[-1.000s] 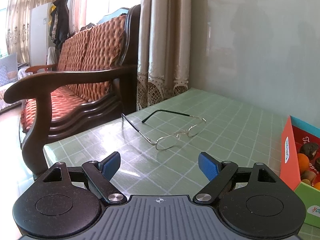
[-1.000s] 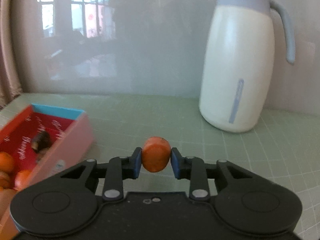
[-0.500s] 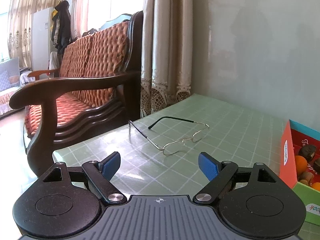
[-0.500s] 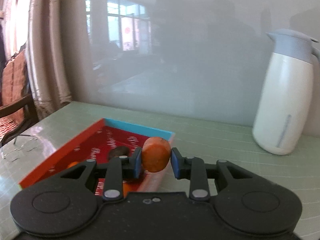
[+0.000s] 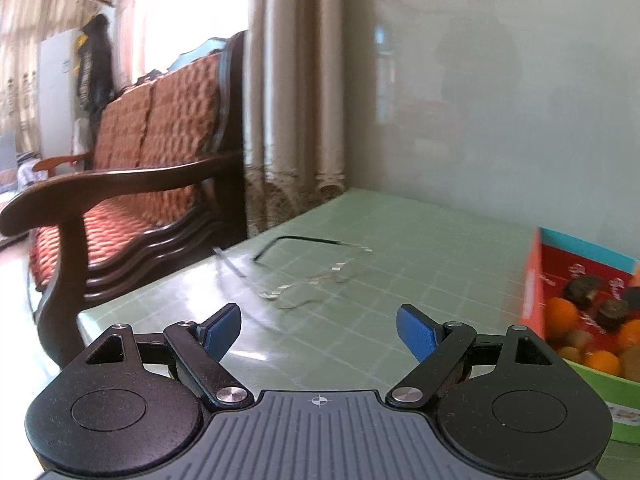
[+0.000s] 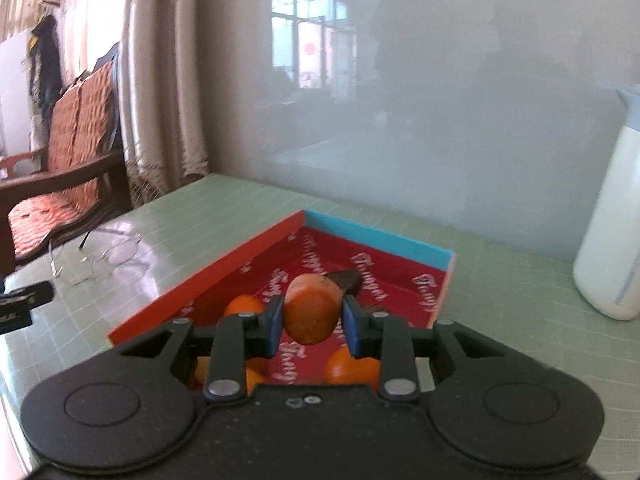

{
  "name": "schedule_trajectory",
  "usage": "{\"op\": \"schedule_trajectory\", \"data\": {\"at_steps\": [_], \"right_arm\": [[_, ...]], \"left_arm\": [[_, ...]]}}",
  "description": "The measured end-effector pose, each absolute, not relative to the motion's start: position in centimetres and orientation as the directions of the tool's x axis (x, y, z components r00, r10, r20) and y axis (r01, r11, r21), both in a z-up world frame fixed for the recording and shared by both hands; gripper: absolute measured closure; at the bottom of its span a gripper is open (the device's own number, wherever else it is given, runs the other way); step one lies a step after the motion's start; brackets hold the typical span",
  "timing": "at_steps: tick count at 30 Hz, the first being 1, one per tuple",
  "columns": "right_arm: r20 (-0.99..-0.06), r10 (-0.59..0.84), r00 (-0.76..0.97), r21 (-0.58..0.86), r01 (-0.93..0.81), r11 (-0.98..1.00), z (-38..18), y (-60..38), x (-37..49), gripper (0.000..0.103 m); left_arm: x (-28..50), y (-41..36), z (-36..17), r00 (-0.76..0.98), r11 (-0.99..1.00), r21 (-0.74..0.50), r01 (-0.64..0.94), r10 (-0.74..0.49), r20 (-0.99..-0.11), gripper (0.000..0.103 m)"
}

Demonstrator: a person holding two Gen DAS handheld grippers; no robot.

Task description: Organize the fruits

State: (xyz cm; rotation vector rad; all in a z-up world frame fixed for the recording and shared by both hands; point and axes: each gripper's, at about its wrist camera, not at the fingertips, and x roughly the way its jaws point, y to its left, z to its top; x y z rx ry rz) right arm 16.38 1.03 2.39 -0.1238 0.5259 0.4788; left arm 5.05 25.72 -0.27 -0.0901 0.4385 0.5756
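Note:
My right gripper is shut on an orange carrot piece and holds it above the near part of an open red box with a blue far wall. The box holds several oranges and dark brown fruits. In the left wrist view the same box sits at the right edge, with oranges and dark fruits inside. My left gripper is open and empty above the green table, left of the box.
Wire-rimmed glasses lie on the green gridded table ahead of the left gripper; they also show in the right wrist view. A white thermos jug stands at the right. A wooden armchair stands off the table's left edge.
My right gripper has swung left with the carrot piece, from beside the jug to above the box. The left gripper has turned slightly right, bringing more of the box into view.

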Motion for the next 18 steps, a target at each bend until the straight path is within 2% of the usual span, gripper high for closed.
{"op": "schedule_trajectory", "data": {"at_steps": [2, 3, 8, 12, 14, 16, 18], "right_arm": [[-0.527, 0.400, 0.750, -0.008, -0.475, 0.880, 2.1, 1.5, 16.4, 0.055], [-0.513, 0.397, 0.761, -0.002, -0.464, 0.886, 2.1, 1.2, 16.2, 0.039], [-0.466, 0.385, 0.797, 0.060, -0.406, 0.912, 3.6, -1.8, 16.5, 0.039], [-0.462, 0.339, 0.819, 0.065, -0.349, 0.935, 3.9, -4.7, 16.8, 0.037], [-0.461, 0.315, 0.830, 0.072, -0.319, 0.945, 4.1, -6.2, 16.8, 0.029], [-0.458, 0.292, 0.840, 0.083, -0.287, 0.954, 4.3, -7.9, 16.8, 0.014], [-0.452, 0.267, 0.851, 0.089, -0.255, 0.963, 4.4, -9.2, 16.6, 0.008]], "left_arm": [[5.4, 24.5, -0.1, 0.764, 0.852, 0.050, -0.521, 0.491, -0.419, 0.018], [5.6, 23.9, 0.0, 0.770, 0.858, 0.057, -0.510, 0.486, -0.414, 0.018], [6.3, 21.9, 0.5, 0.792, 0.877, 0.060, -0.477, 0.458, -0.403, 0.018], [6.7, 20.6, 0.8, 0.808, 0.888, 0.057, -0.456, 0.440, -0.393, 0.018], [6.9, 19.8, 0.9, 0.814, 0.894, 0.058, -0.445, 0.430, -0.389, 0.018], [7.2, 18.9, 1.0, 0.818, 0.898, 0.058, -0.436, 0.422, -0.390, 0.018], [7.5, 18.1, 1.1, 0.825, 0.905, 0.049, -0.423, 0.407, -0.391, 0.018]]}}
